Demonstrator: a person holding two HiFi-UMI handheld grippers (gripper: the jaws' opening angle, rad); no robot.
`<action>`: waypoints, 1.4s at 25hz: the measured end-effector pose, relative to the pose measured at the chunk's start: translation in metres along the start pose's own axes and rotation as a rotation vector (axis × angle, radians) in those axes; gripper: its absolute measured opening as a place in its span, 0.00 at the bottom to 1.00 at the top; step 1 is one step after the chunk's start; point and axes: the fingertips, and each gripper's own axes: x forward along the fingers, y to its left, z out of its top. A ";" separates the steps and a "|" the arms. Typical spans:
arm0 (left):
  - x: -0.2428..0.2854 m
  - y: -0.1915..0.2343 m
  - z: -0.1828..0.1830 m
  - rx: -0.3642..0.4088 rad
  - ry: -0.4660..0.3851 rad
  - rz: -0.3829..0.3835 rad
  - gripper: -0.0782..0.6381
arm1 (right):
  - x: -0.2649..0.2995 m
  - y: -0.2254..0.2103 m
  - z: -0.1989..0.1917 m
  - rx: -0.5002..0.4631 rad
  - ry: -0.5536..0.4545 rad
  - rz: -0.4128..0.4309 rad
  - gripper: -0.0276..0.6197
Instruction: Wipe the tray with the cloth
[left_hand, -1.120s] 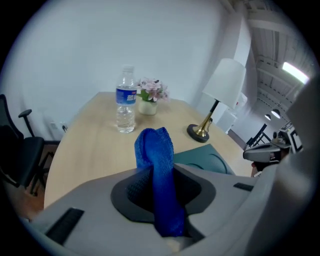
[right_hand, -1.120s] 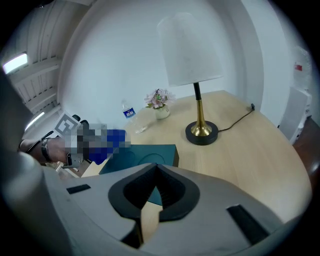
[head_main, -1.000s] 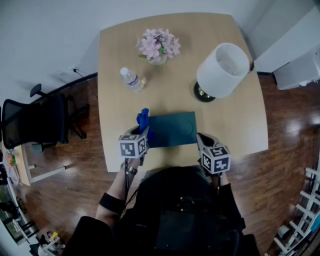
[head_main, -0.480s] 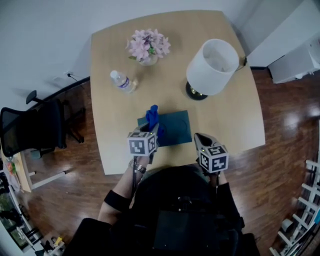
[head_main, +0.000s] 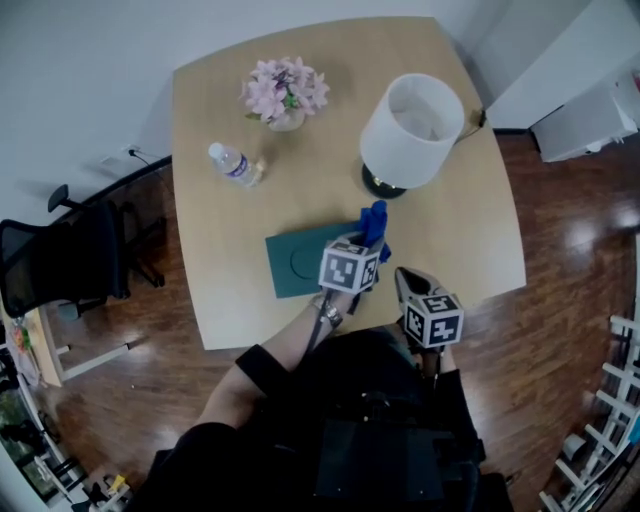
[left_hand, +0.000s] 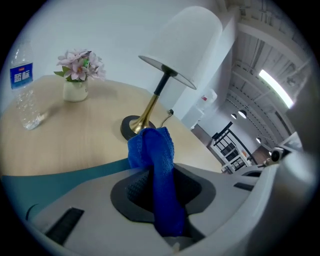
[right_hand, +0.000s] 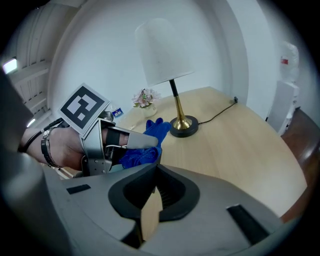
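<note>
The left gripper (head_main: 366, 242), clamped on the blue cloth (head_main: 375, 221), sits at the right end of the dark green tray (head_main: 298, 264) near the table's (head_main: 215, 190) front edge, so the tray's long side stretches away leftward from it.

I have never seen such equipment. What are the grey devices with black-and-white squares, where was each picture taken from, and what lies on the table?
There is no robot: a person holds a hand-held gripper, a two-jaw tool, in each hand; the marked cubes belong to them. One picture comes from a camera on the person's head, looking down. The other two come from cameras riding on each one, looking along its jaws. On the table are a lamp, flowers, a bottle and a teal tray. The left hand-held gripper is shut on a blue cloth at the tray's right end. The right hand-held gripper has its jaws together and holds nothing.
</note>
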 end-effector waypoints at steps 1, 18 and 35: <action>0.000 -0.003 0.000 0.004 0.001 -0.011 0.25 | 0.000 0.000 0.000 0.001 -0.002 -0.001 0.05; -0.184 0.148 -0.093 0.002 -0.031 0.305 0.24 | 0.039 0.022 -0.002 -0.066 0.056 -0.009 0.05; -0.117 0.095 -0.077 -0.065 -0.014 0.230 0.25 | 0.059 0.018 -0.033 -0.053 0.116 0.005 0.05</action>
